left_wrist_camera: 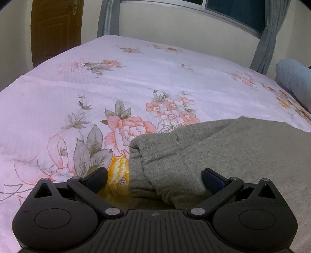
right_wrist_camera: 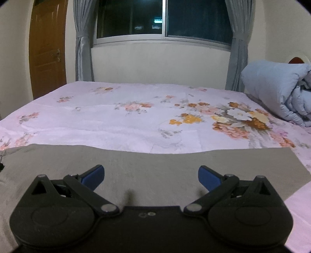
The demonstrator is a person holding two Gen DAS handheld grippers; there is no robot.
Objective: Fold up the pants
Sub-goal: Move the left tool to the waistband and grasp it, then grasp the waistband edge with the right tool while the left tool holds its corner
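Grey knit pants (left_wrist_camera: 213, 148) lie on the floral bed sheet (left_wrist_camera: 97, 87). In the left wrist view their bunched, folded end fills the lower right, and my left gripper (left_wrist_camera: 155, 178) hangs open over that end, its blue-padded fingers apart, one over the sheet and one over the cloth. In the right wrist view the pants (right_wrist_camera: 155, 161) spread flat and wide across the near part of the bed. My right gripper (right_wrist_camera: 151, 176) stands open just above the flat cloth, holding nothing.
A rolled light-blue duvet (right_wrist_camera: 276, 91) lies at the bed's right end. Behind the bed are a wall, a dark window (right_wrist_camera: 163, 17) with grey curtains (right_wrist_camera: 82, 48), and a brown door (right_wrist_camera: 47, 48) at left. Bare pink sheet (right_wrist_camera: 116, 116) stretches beyond the pants.
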